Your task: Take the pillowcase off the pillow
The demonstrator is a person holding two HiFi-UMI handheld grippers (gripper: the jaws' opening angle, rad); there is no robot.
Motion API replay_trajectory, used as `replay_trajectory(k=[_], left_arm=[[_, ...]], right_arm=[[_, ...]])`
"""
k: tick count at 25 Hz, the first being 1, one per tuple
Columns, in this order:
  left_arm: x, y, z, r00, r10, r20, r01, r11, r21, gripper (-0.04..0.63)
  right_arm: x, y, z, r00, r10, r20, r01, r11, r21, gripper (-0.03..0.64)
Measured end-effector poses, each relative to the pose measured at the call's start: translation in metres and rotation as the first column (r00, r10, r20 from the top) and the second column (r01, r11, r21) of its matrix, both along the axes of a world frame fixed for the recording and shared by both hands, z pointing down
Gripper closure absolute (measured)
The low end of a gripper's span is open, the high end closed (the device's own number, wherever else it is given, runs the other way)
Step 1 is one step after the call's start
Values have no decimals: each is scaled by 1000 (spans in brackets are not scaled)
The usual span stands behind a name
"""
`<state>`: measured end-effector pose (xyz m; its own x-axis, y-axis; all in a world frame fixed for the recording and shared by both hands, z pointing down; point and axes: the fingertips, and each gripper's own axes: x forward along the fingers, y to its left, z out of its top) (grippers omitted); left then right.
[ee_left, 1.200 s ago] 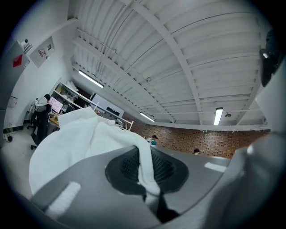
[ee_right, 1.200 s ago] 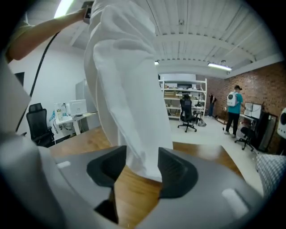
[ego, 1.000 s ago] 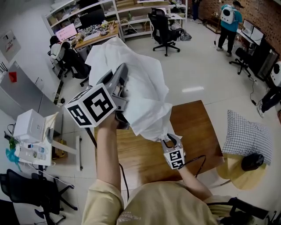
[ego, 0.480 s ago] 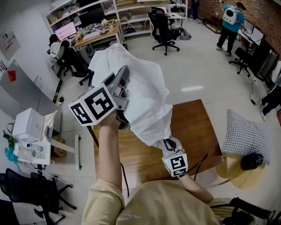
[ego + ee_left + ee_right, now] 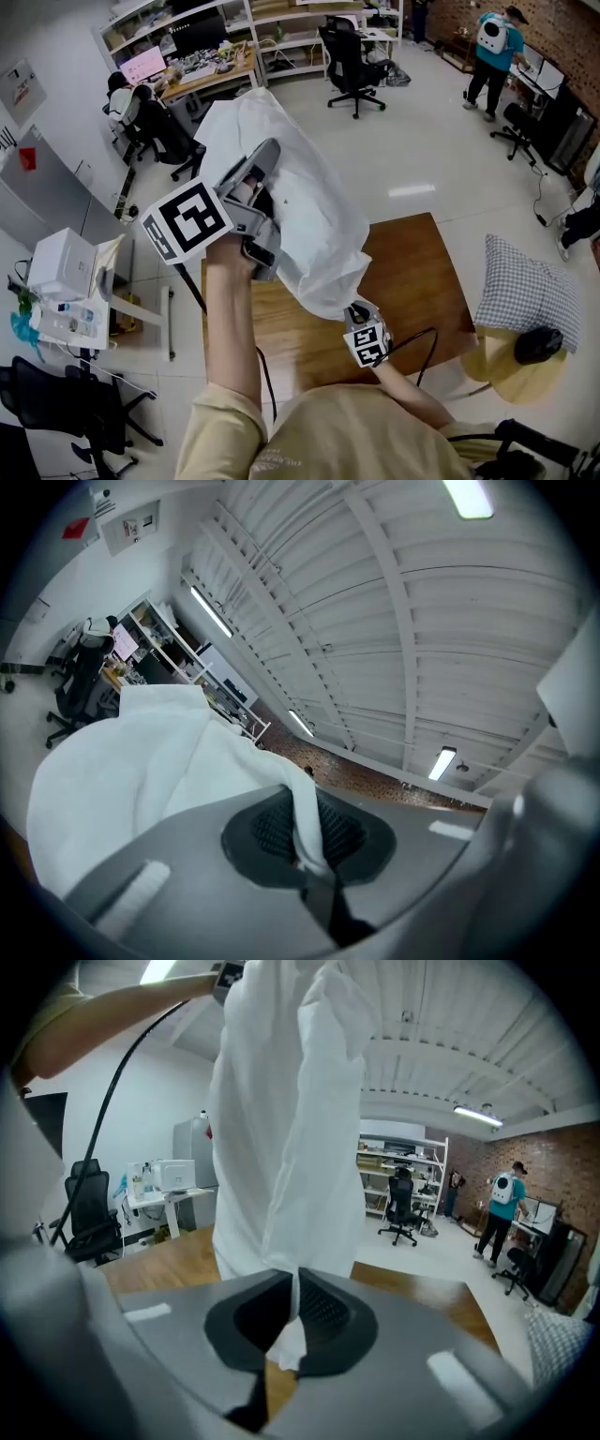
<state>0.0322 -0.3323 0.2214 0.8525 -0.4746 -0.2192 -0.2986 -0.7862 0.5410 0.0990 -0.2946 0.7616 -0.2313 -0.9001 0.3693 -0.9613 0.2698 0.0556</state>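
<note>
Our left arm (image 5: 230, 319) reaches forward and up, forearm bare. The left gripper (image 5: 265, 155) is raised high and angled away from us, its jaws pinched shut on a fold of cloth (image 5: 309, 206). Our right arm (image 5: 408, 389) is bent low and close to the torso. The right gripper (image 5: 356, 311) sits well below the left. Its jaws have just been closing and now clamp the cloth's bottom edge.
</note>
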Motion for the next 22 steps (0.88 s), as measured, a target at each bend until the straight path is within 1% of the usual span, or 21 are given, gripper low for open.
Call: replay_trajectory(k=[3, 7, 10, 12, 13, 14, 16, 17, 20, 21, 22], left_arm=[[1, -1, 3, 999, 29, -18, -29, 999, -27, 588], [3, -2, 8, 999, 50, -14, -51, 997, -56, 588], [4, 0, 19, 997, 73, -19, -74, 994, -78, 589], [6, 0, 27, 996, 85, -22, -86, 992, -89, 588], [6, -4, 30, 997, 78, -20, -79, 993, -91, 588], [4, -10, 33, 998, 63, -17, -65, 994, -91, 588], [-2, -20, 39, 999, 29, -16, -30, 995, -90, 588], [-4, -23, 40, 1000, 19, -20, -21, 996, -87, 588], [-3, -25, 37, 999, 8, -33, -10, 998, -69, 588], [-4, -25, 35, 999, 5, -34, -7, 998, -64, 588], [-7, -27, 34, 999, 2, -35, -5, 998, -61, 588]], right_arm=[[3, -4, 31, 1000, -15, -21, 14, 998, -60, 617], [17, -6, 66, 999, -1, -40, -5, 990, -141, 617], [32, -9, 91, 1000, 21, -16, -23, 982, -187, 617], [41, -12, 99, 999, 42, 6, -40, 979, -202, 615], [46, -16, 99, 998, 55, 18, -50, 979, -197, 615], [51, -21, 100, 997, 63, 33, -57, 983, -177, 614], [62, -26, 90, 995, 59, 84, -51, 995, -91, 608], [65, -24, 73, 992, 47, 119, -43, 998, -37, 573], [71, -9, 2, 977, 8, 211, -34, 992, 119, 324], [70, -3, -25, 973, -6, 232, -34, 985, 167, 301], [64, 4, -54, 968, -31, 251, -25, 976, 217, 299]])
